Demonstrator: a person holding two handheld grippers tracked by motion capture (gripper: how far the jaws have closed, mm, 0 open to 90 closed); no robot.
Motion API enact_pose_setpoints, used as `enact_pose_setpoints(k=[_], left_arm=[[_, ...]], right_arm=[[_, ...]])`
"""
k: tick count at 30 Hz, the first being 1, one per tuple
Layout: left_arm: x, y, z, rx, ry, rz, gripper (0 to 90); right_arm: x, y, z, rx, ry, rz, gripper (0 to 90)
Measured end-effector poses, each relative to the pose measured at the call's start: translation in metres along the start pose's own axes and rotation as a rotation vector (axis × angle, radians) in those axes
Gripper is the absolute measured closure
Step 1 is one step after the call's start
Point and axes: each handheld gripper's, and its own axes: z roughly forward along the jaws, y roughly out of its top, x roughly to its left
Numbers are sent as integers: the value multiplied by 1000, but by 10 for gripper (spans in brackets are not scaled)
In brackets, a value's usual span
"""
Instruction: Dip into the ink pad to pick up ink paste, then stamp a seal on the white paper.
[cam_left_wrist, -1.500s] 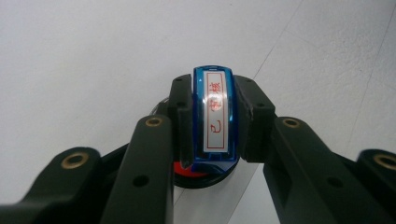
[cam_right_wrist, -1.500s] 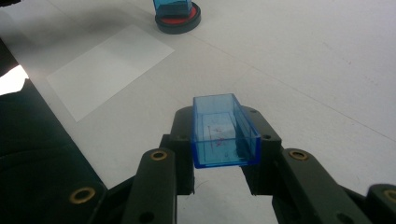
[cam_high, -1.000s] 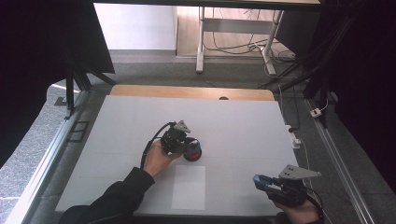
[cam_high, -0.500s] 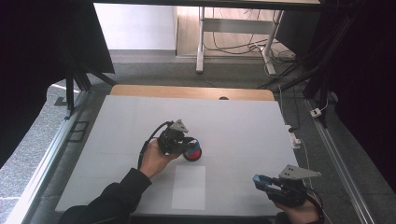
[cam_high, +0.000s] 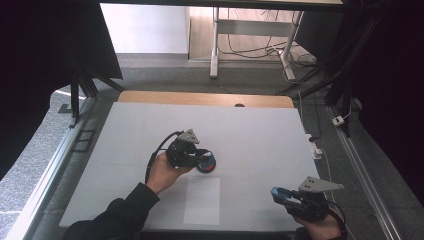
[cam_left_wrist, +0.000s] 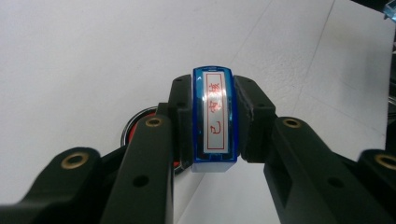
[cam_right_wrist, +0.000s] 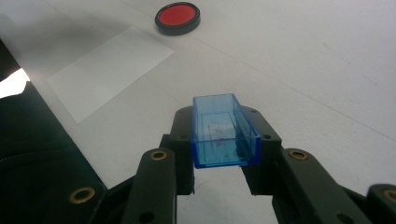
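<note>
The left claw (cam_left_wrist: 212, 122) is clamping the stamp (cam_left_wrist: 213, 119) directly above the ink pad (cam_high: 207, 163); the right claw (cam_right_wrist: 224, 140) is gripping the blue cap (cam_right_wrist: 224, 135) well apart.

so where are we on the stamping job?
Done: cap is off; the right gripper holds the empty blue cap near the table's front edge. In hand: the left gripper clamps the stamp over the red ink pad. Left, probably: stamping the white paper, which looks blank, then recapping.
</note>
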Motion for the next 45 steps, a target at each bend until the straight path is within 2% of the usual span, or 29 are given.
enact_pose_setpoints(k=[7, 16, 45], left_arm=[[-4, -4, -7, -17, -26, -16, 705], [-13, -11, -16, -21, -44, -5, 705], [-37, -27, -26, -17, -69, 11, 706]], right_arm=[[-1, 0, 0, -1, 7, 5, 685], [0, 0, 0, 2, 3, 2, 685], [1, 0, 0, -1, 7, -14, 685]])
